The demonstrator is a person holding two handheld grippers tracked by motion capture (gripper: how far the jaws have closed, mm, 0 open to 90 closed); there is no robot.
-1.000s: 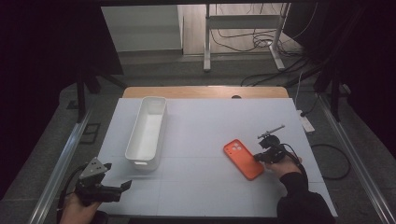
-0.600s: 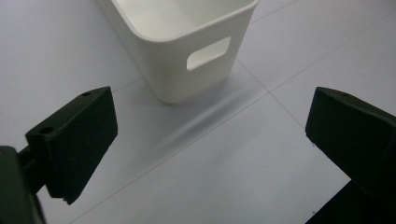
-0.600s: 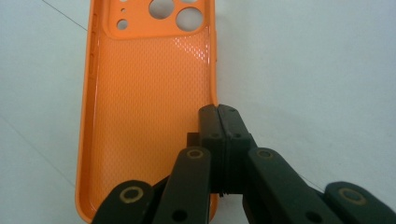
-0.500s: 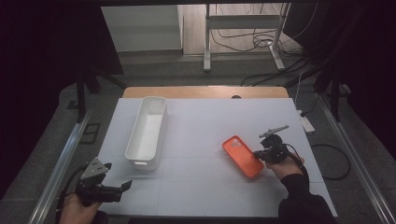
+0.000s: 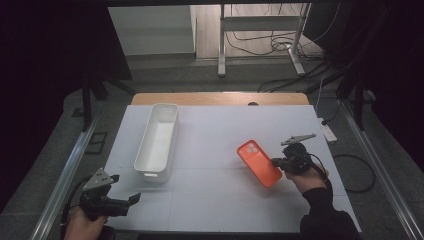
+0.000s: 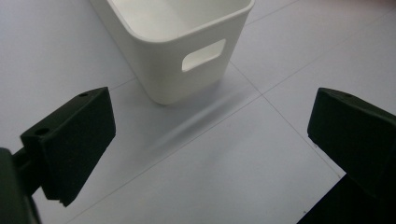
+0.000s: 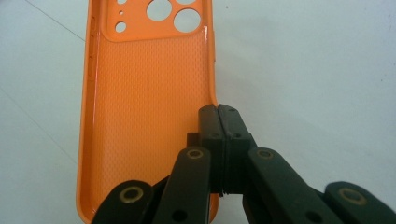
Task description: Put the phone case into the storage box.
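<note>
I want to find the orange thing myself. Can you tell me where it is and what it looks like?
Look at the big white table. On its right side, the right gripper pinches the edge of an orange phone case. It is flat, with round camera holes at one end and a dotted inside, unlike the tall white bin on the left.

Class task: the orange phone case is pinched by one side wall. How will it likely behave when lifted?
The orange, thin-walled phone case is an empty shell, so probably light. Held by one rim in the right gripper, it may sag or twist. Its glossy edge might slip; the dimpled inside should help.
</note>
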